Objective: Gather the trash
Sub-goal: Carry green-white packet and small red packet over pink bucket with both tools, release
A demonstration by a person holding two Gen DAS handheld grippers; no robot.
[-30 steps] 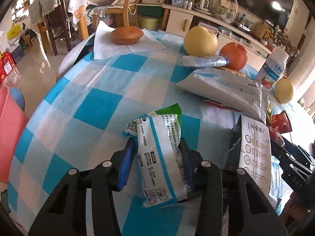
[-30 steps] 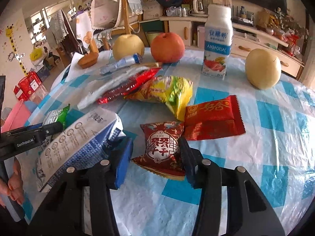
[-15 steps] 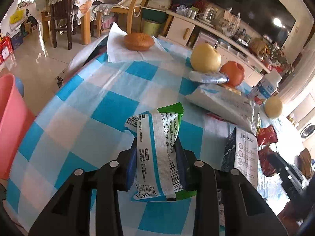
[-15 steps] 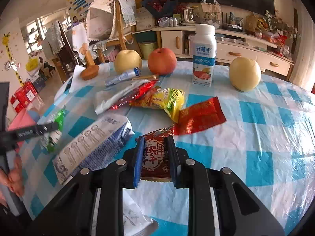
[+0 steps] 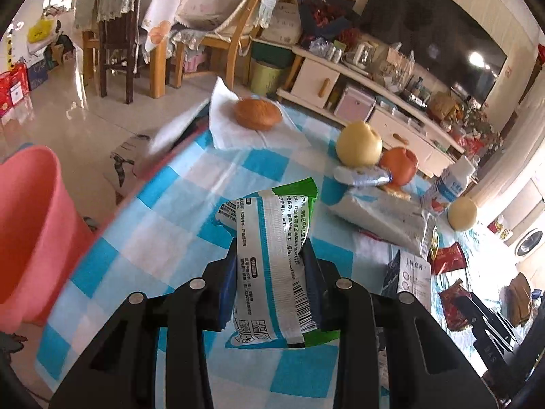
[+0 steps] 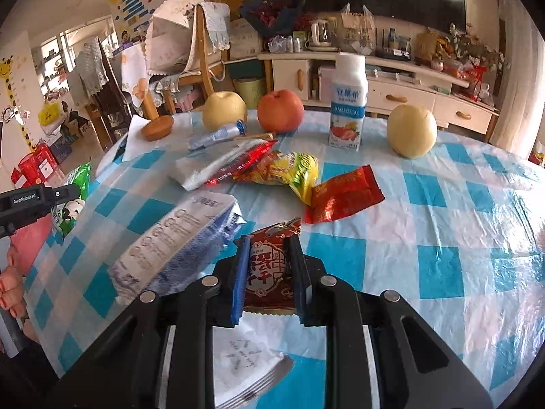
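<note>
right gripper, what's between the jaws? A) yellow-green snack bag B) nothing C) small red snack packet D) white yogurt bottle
C: the right gripper is shut on the small red snack packet, its blue pads pressing both sides; the yellow-green snack bag and yogurt bottle sit farther back on the table.

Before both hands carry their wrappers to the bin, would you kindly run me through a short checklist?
1. Left gripper shut on the green wrapper: ok; its jaws have just been closing and now pinch it on both sides.
2. Right gripper shut on the red packet: ok, its jaws likewise just closed.
3. Green wrapper off the table: ok, it hangs clear in the right wrist view.
4. Red packet off the table: cannot tell.
5. Pink bin in view: ok, beside the table at the left.
6. Bin's mouth unobstructed: cannot tell, cut off by the frame.
</note>
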